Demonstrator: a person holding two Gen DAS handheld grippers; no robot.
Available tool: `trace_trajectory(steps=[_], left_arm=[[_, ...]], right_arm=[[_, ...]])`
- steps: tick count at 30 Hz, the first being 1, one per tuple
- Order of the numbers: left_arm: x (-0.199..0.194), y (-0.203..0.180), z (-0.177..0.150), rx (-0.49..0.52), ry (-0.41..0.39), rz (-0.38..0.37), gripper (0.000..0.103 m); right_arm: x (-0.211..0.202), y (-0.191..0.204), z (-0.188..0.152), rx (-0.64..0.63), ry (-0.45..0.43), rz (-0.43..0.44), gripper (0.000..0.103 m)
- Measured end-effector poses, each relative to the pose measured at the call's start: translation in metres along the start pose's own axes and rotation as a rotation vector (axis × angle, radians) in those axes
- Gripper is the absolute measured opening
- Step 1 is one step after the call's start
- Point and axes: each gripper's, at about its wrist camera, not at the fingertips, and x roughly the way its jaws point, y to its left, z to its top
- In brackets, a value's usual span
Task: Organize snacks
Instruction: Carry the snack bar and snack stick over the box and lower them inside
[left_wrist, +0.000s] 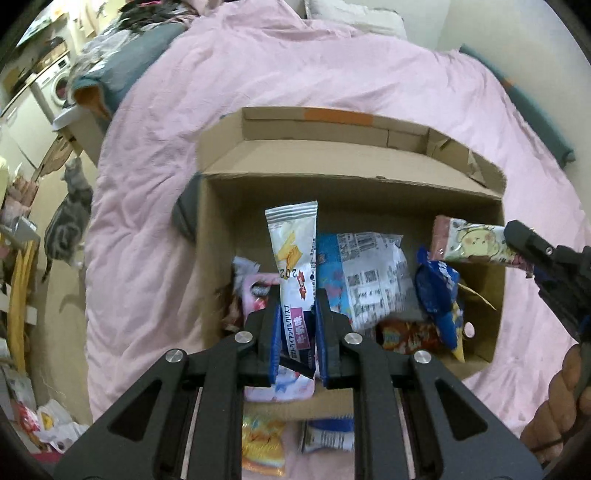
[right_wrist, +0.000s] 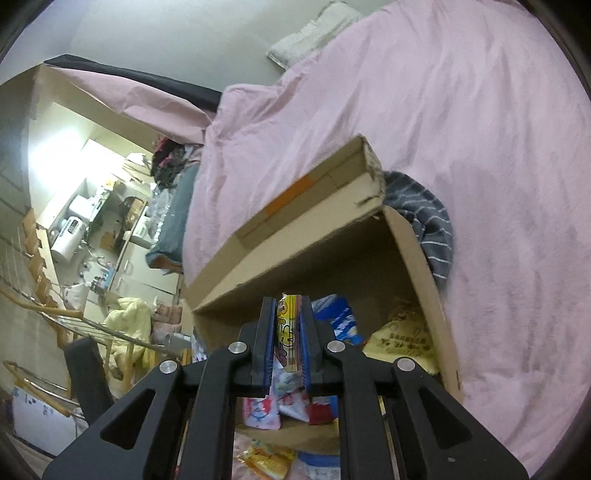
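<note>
An open cardboard box (left_wrist: 221, 236) lies on a pink bed cover. My left gripper (left_wrist: 297, 295) is shut on a long white snack packet (left_wrist: 293, 251) and holds it over the box. My right gripper (right_wrist: 287, 306) is shut on a pink and yellow snack bar (right_wrist: 287, 321); in the left wrist view that bar (left_wrist: 469, 240) hangs over the box's right side, with the right gripper (left_wrist: 517, 236) on its end. Several snack packets lie in the box, among them a blue and white one (left_wrist: 365, 273) and a blue bag (left_wrist: 439, 291).
Two more packets (left_wrist: 264, 443) lie on the cover in front of the box. The box's far flap (left_wrist: 332, 147) stands up. A striped grey cloth (right_wrist: 428, 221) lies behind the box. A cat (left_wrist: 68, 218) stands on the floor at left.
</note>
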Motion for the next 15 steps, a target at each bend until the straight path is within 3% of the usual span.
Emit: trace_trajectory(steps=[4,9,15], left_arm=[[0.011,-0.016,0.014,0.042,-0.035,0.037,0.013],[0.027,-0.025,0.021,0.042,-0.012,0.025,0.013],[0.035,-0.027,0.018,0.062,-0.010,0.024,0.013]], right_arm=[[0.015,-0.018,0.004,0.053,0.051,-0.016,0.012],[0.026,-0.026,0.001,0.064,0.086,-0.073,0.013],[0.027,-0.017,-0.002,0.005,0.102,-0.106,0.016]])
